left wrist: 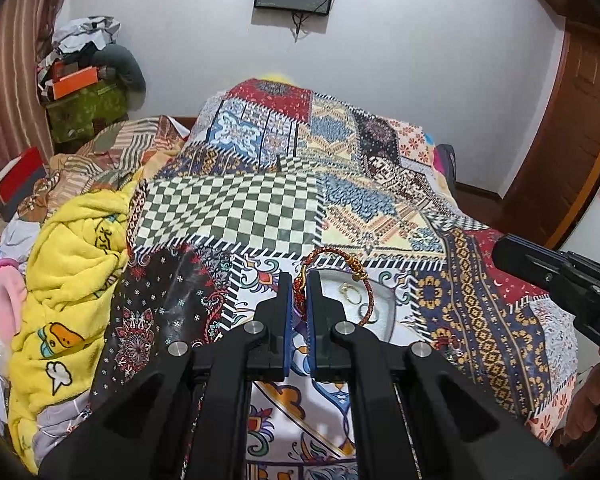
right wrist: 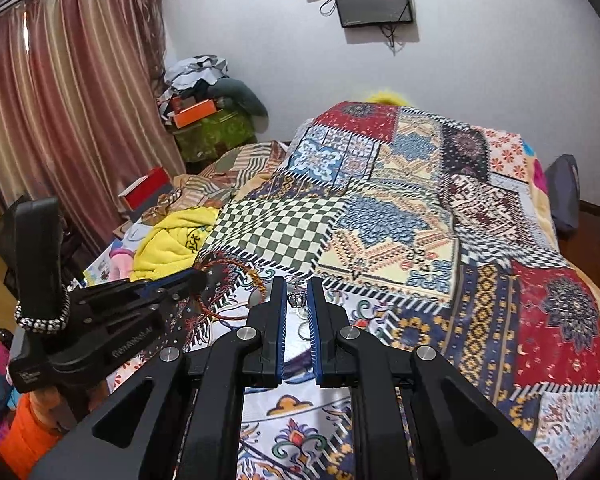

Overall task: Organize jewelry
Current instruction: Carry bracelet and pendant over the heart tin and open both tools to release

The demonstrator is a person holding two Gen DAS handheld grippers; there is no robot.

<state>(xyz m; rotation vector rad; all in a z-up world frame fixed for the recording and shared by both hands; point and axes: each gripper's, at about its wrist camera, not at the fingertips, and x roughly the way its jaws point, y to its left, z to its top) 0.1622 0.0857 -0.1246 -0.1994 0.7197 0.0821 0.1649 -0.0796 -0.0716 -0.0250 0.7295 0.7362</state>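
A: What is closest?
B: The left gripper (left wrist: 299,285), clenched on a red braided bracelet (left wrist: 342,280) above the patchwork bedspread (left wrist: 236,208).

A: And to its right?
B: The right gripper (right wrist: 297,300), pinching a small silver ring (right wrist: 298,299). Below both, near the bedspread's front edge, a glass dish (left wrist: 384,312) holds gold rings (left wrist: 352,294).

A bed (left wrist: 260,208) was covered by a glossy patchwork-print cloth (right wrist: 480,280). On it lay a pale shallow dish (left wrist: 384,312) and a crumpled yellow fleece blanket (left wrist: 72,264).
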